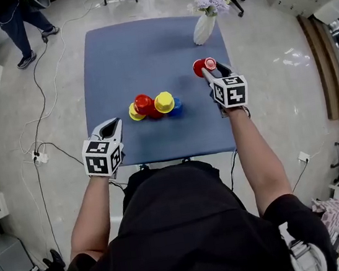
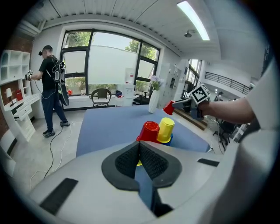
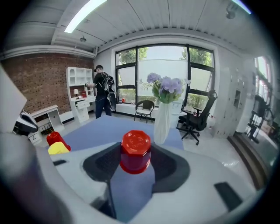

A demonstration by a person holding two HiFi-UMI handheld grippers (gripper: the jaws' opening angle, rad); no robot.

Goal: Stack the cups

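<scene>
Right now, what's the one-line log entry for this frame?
right gripper: shut on red cup, held off blue table | left gripper: shut, empty | cup cluster: mid-table, untouched

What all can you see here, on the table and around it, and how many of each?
table: one, blue, middle of the floor
yellow cups: two, yellow, in the mid-table cluster
clustered red cup: one, red, between the yellow cups
blue cup: one, blue, beneath a yellow cup
held red cup: one, red, lifted off the table
vase: one, white with purple flowers, far table corner
bystander: one, dark clothes, by the white shelves
left gripper: one, jaws shut, empty, at the near table edge
right gripper: one, clamped on the held red cup
</scene>
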